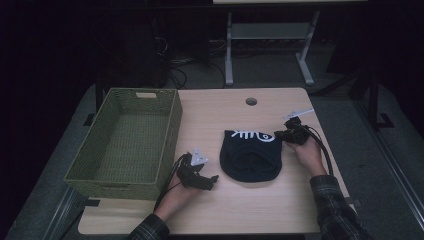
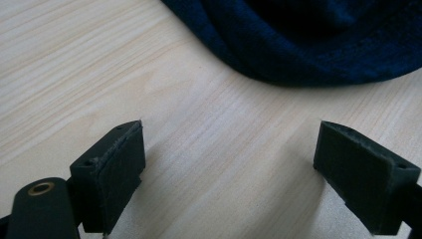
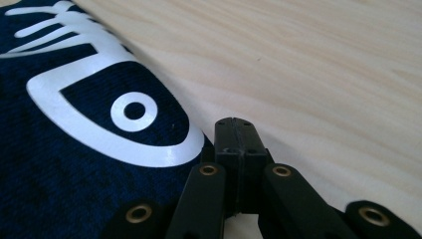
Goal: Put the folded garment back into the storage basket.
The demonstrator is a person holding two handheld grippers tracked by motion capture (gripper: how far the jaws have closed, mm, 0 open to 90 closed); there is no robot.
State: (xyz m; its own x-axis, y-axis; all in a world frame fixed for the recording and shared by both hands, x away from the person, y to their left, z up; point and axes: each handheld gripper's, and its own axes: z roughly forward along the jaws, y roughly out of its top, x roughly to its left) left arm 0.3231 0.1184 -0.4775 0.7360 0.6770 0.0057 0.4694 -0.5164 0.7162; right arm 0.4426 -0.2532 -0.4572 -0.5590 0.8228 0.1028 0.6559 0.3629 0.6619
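The right tongs (image 3: 234, 130) are shut tight beside the hat (image 1: 250, 155), with no cloth seen between them. The left tongs (image 2: 229, 164) are wide open near the hat's round edge. I think they should slide in low and pinch the cloth before lifting it to the basket (image 1: 127, 142).

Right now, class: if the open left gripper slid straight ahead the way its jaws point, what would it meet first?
Bare light wooden table, then most likely the rounded edge of the dark navy knitted hat ahead of the left gripper. Nothing else lies between, though the gap's depth is hard to judge.
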